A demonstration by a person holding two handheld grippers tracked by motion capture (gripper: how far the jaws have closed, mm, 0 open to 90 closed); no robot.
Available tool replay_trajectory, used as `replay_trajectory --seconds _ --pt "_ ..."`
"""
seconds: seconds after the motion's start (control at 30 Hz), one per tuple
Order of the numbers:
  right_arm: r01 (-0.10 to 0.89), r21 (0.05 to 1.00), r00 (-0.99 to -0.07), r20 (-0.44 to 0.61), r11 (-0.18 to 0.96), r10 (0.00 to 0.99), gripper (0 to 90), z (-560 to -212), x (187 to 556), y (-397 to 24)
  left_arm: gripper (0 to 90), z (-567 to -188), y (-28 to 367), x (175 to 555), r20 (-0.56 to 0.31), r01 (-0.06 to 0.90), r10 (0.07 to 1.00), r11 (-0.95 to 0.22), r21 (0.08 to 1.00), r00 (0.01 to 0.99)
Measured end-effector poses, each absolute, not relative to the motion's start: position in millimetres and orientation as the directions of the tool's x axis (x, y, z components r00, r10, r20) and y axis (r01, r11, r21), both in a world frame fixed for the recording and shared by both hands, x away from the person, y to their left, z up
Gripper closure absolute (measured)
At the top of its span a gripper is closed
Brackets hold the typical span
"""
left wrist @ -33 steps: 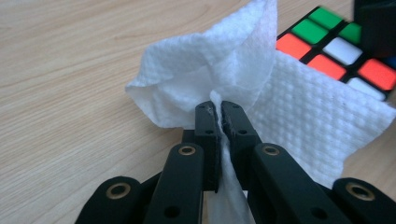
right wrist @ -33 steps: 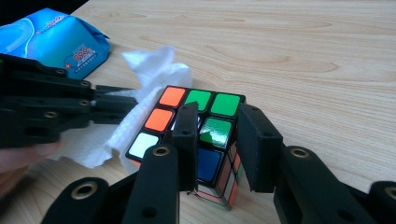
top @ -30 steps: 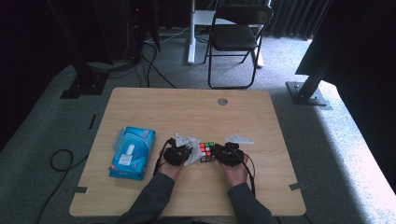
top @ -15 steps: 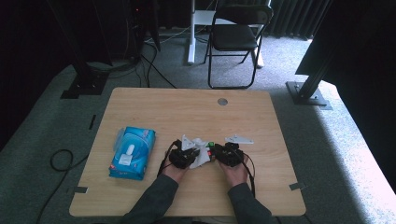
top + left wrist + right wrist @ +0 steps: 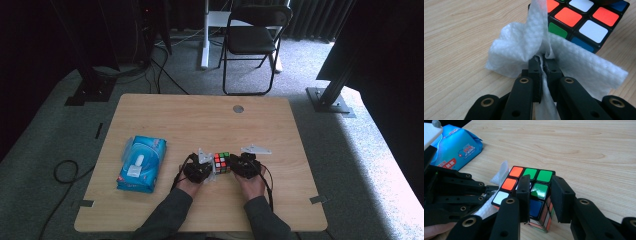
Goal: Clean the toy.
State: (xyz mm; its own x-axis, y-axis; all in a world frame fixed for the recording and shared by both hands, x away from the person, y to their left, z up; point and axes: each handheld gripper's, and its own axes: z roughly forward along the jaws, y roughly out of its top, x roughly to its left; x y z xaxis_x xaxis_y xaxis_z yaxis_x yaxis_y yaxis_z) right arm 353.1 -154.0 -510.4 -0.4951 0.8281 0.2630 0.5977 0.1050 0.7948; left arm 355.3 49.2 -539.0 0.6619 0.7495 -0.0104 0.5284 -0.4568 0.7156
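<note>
Left tongs (image 5: pixel 541 62) clamp a white wipe (image 5: pixel 524 47) against the puzzle cube (image 5: pixel 584 22); right tongs (image 5: pixel 540 195) grip the cube, apparently at one corner, on the bench (image 5: pixel 175 115).

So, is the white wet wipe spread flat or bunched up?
Bunched up: the white wet wipe is crumpled, pinched in the left gripper, against the colourful puzzle cube.

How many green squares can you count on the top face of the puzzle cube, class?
3 on the multicoloured plastic puzzle cube: two side by side along the far edge, one just below, between the right tool jaws. Those jaws may hide others.
</note>
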Motion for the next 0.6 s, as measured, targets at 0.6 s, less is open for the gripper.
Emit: replay_trajectory --seconds 0.6 --pt "0.600 0.794 -0.495 0.272 0.098 0.825 69.6 -511 353 -155 86.3 -513 75 338 -0.084 0.495 0.740 -0.356 0.793 0.667"
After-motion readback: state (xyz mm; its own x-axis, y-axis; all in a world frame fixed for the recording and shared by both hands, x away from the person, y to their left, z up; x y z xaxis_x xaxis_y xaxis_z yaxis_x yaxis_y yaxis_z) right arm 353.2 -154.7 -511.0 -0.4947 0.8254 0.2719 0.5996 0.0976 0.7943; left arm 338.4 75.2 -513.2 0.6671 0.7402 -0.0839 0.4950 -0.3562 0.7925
